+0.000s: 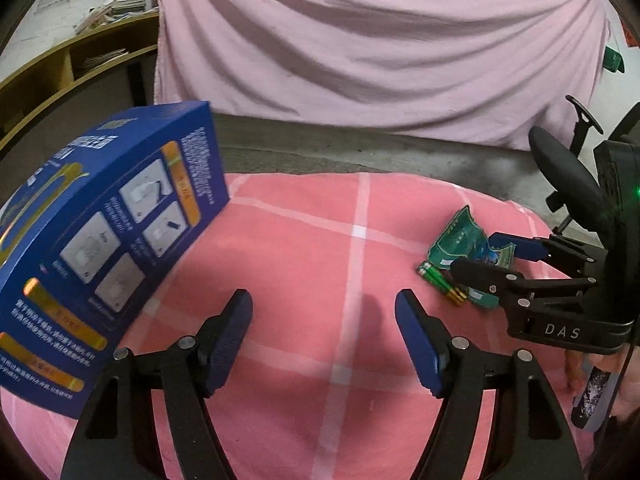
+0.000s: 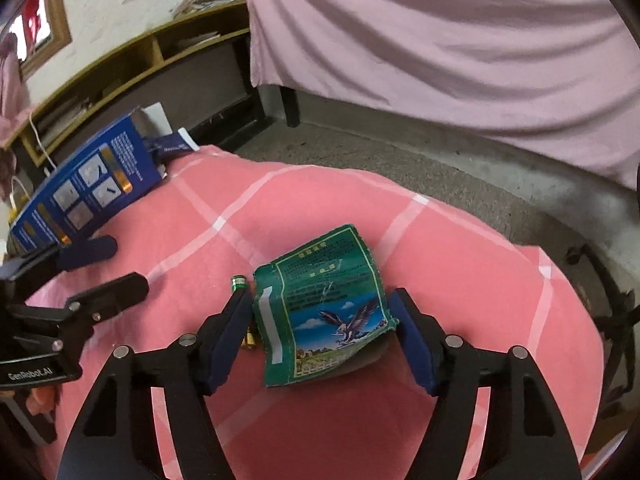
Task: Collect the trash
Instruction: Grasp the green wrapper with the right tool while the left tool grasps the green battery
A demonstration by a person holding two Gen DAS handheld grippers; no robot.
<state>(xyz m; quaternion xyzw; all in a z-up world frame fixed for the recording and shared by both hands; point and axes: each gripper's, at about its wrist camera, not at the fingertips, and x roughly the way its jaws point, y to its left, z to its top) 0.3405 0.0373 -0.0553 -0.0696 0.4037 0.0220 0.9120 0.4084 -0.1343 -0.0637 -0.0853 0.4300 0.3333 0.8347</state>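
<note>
A crumpled green packet (image 2: 324, 308) with an eagle picture lies on the pink checked cloth (image 2: 460, 280). My right gripper (image 2: 320, 340) is open, one finger on each side of the packet; whether the pads touch it is unclear. Green and gold batteries (image 1: 442, 283) lie against the packet's left side; one tip (image 2: 238, 283) shows in the right wrist view. In the left wrist view the packet (image 1: 460, 240) lies under the right gripper (image 1: 474, 254). My left gripper (image 1: 324, 340) is open and empty over bare cloth, right of a blue box (image 1: 100, 248).
The blue box (image 2: 84, 188) stands at the cloth's left edge, its far end open. A pink sheet (image 1: 380, 40) hangs behind, across a grey floor (image 2: 440, 172). Wooden shelves (image 2: 132, 64) with papers stand at the back left.
</note>
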